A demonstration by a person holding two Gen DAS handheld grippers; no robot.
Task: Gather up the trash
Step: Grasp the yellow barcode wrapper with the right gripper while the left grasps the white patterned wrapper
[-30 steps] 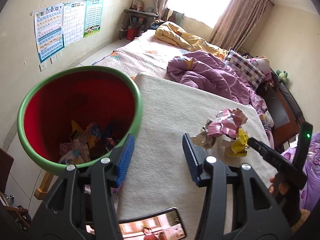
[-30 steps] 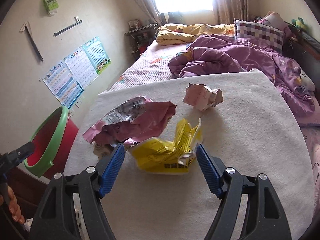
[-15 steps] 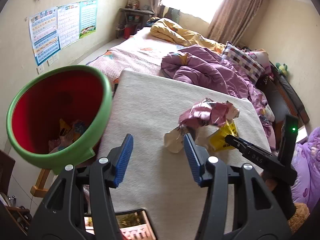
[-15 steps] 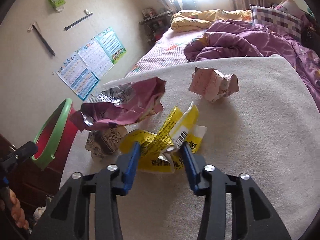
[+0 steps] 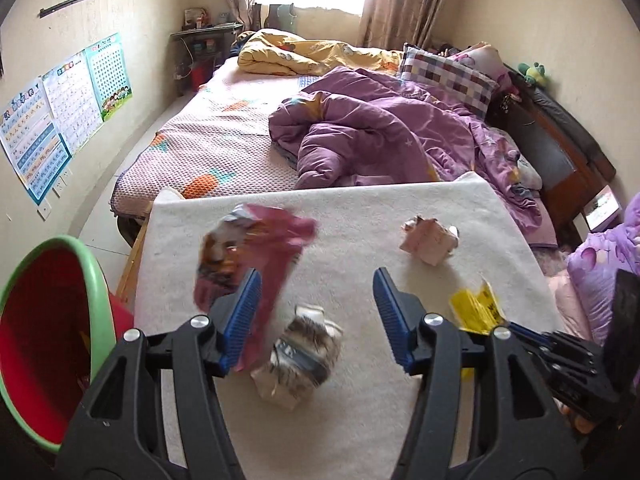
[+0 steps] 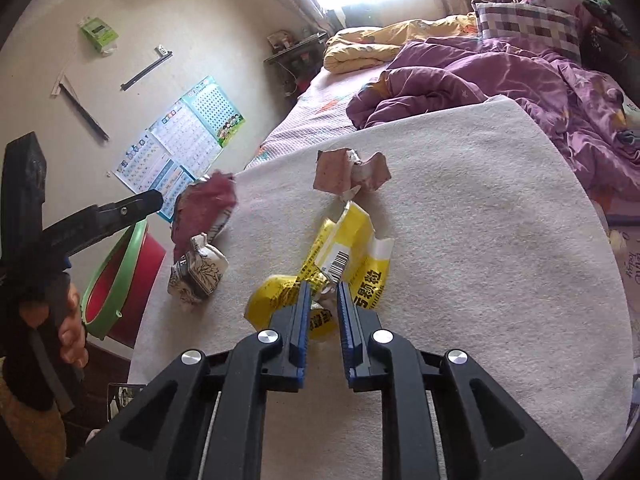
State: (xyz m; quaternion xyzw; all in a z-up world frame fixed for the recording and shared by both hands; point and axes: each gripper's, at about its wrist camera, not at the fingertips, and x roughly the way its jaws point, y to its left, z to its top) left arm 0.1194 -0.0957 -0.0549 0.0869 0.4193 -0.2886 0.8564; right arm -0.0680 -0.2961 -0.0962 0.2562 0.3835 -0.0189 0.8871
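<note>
Right gripper (image 6: 322, 298) clenching yellow wrapper (image 6: 352, 248), centre frame. Left gripper (image 5: 316, 312) gaping, unladen. Awaiting binning: maroon bag (image 5: 256, 256), patterned wad (image 5: 300, 356), pink wad (image 5: 428, 240). Red bin (image 5: 48, 344), lower left, partly filled.

The yellow wrapper (image 6: 352, 256) carried a barcode and the Chinese characters "颗粒". Print on the wall posters (image 6: 180, 136) beyond it was too small to read.

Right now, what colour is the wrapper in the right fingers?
Yellow wrapper, black print; clearest in the right wrist view.

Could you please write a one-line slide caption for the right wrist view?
Right gripper shut on yellow wrapper on the white mat; other trash and bin lie to its left.
</note>
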